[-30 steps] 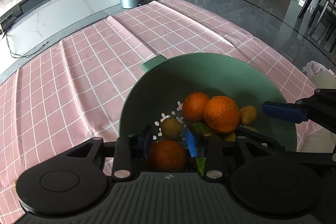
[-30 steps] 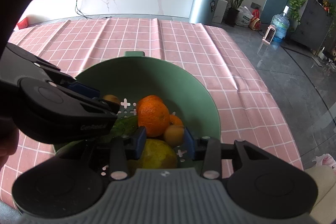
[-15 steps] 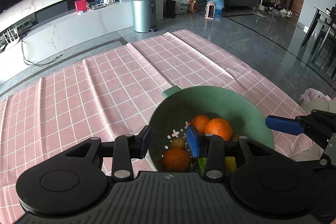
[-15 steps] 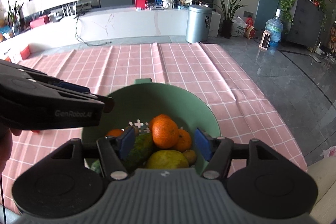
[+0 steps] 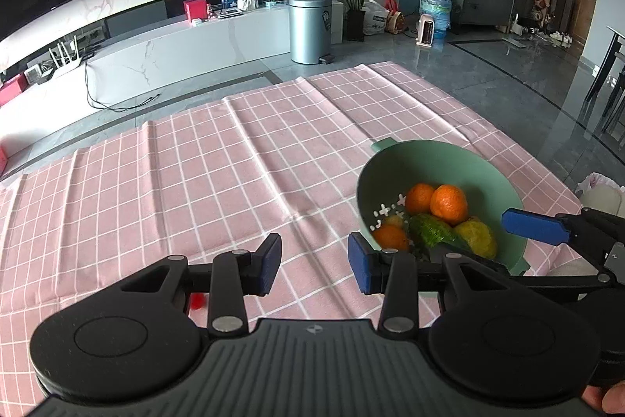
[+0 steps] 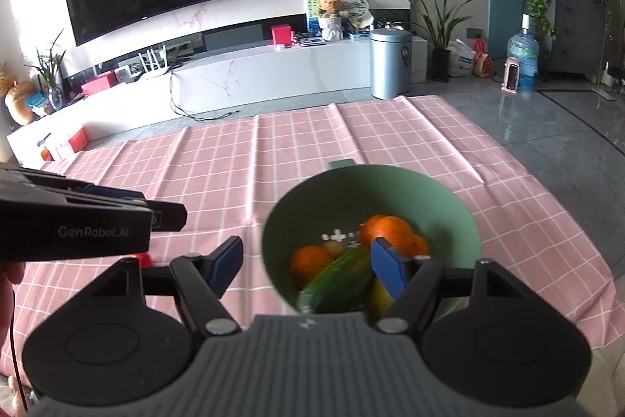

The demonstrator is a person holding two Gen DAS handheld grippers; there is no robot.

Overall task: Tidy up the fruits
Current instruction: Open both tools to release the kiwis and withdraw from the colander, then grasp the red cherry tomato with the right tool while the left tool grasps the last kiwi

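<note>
The green colander [image 5: 437,159] sits on the pink checked tablecloth [image 5: 195,163], at roughly 4 o'clock in the left wrist view and at 5 o'clock in the right wrist view. It holds the fruit: two oranges [image 5: 436,199] stacked at the far side, a third orange [image 5: 389,236] at the near wall, a cucumber [image 5: 433,231] lying diagonally across the middle, and a yellow fruit [image 5: 476,235] at the right wall. One second earlier both grippers were down inside the bowl, the left one with an orange between its pads and the right one over the yellow fruit. Both have since backed up and away, so the colander now appears smaller and lower in each frame. The left gripper [image 5: 314,260] stands released, with nothing but tablecloth between its blue pads. The right gripper [image 6: 306,262] is opening its jaws, and no item is clamped; the cucumber and bowl rim merely show behind the gap. A small red object [image 5: 197,299] lies on the cloth beneath the left tool, at about 8 o'clock; its identity cannot be determined. Judged from this layout, the deposit step is complete for the visible fruit, and the red item may be the remaining piece to collect.
</note>
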